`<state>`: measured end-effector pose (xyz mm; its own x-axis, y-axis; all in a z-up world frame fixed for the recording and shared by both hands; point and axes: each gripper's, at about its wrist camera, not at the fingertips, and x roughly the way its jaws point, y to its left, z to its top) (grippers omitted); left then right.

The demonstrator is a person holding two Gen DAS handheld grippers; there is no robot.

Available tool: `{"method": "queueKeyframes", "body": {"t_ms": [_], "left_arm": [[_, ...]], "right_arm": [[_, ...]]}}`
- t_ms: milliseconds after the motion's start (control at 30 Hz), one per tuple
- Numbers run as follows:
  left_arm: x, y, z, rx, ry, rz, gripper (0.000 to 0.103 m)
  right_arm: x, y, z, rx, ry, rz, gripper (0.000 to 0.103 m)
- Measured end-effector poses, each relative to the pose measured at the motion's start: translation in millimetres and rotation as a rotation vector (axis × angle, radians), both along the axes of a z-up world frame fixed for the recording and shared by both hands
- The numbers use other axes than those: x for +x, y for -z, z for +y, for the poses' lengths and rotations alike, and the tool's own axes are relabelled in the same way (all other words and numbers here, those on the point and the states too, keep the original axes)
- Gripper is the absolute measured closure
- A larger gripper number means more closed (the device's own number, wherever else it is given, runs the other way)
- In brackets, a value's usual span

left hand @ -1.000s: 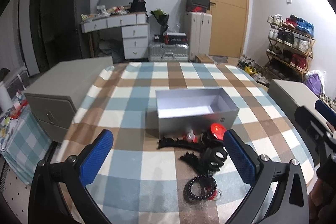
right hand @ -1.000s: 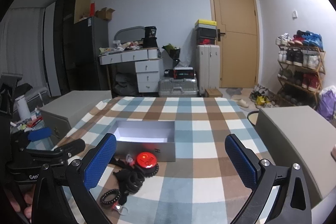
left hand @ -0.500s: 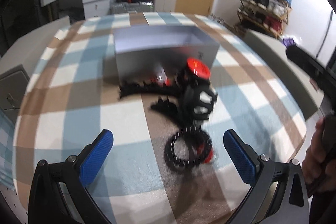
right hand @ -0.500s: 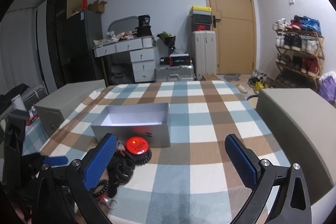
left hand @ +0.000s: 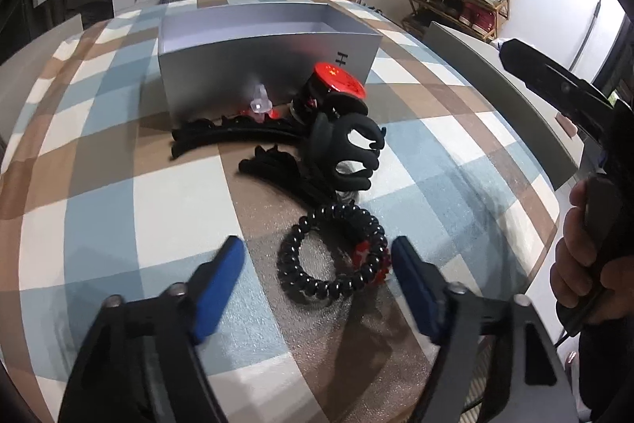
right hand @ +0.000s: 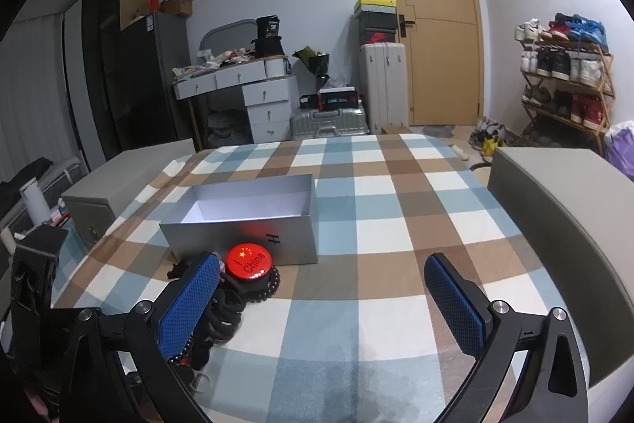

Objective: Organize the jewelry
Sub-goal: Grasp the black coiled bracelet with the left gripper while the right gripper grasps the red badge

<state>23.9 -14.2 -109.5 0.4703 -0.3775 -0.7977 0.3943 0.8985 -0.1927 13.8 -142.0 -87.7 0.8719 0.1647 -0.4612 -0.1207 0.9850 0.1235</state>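
Since the earlier frame the left gripper (left hand: 315, 264) has dropped low over the checked cloth (left hand: 119, 209), its blue pads parted around the black coil bracelet (left hand: 331, 256), the right pad just beside the red charm. Well apart, the right gripper (right hand: 319, 298) hovers spread wide and empty near the silver box (right hand: 253, 221).

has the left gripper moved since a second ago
Yes. The left gripper has come down and forward toward the black spiral hair tie, which now lies between its blue pads; the open silver cardboard box looms much nearer.
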Motion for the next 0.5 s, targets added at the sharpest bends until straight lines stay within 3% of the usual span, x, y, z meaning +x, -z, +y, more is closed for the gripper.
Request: {"method": "queueKeyframes", "body": {"t_ms": [133, 367, 433, 500], "left_arm": [[2, -1, 2, -0.047, 0.036, 0.028, 0.059], [2, -4, 11, -0.084, 0.047, 0.039, 0.071], [4, -4, 15, -0.116, 0.063, 0.055, 0.089], [7, -2, 18, -0.136, 0.058, 0.072, 0.092]], "right_arm": [[0, 1, 2, -0.002, -0.003, 0.0, 0.0], [1, 2, 4, -0.006, -0.008, 0.008, 0.0], [1, 3, 6, -0.006, -0.009, 0.011, 0.0], [3, 2, 8, -0.005, -0.011, 0.015, 0.0]]}}
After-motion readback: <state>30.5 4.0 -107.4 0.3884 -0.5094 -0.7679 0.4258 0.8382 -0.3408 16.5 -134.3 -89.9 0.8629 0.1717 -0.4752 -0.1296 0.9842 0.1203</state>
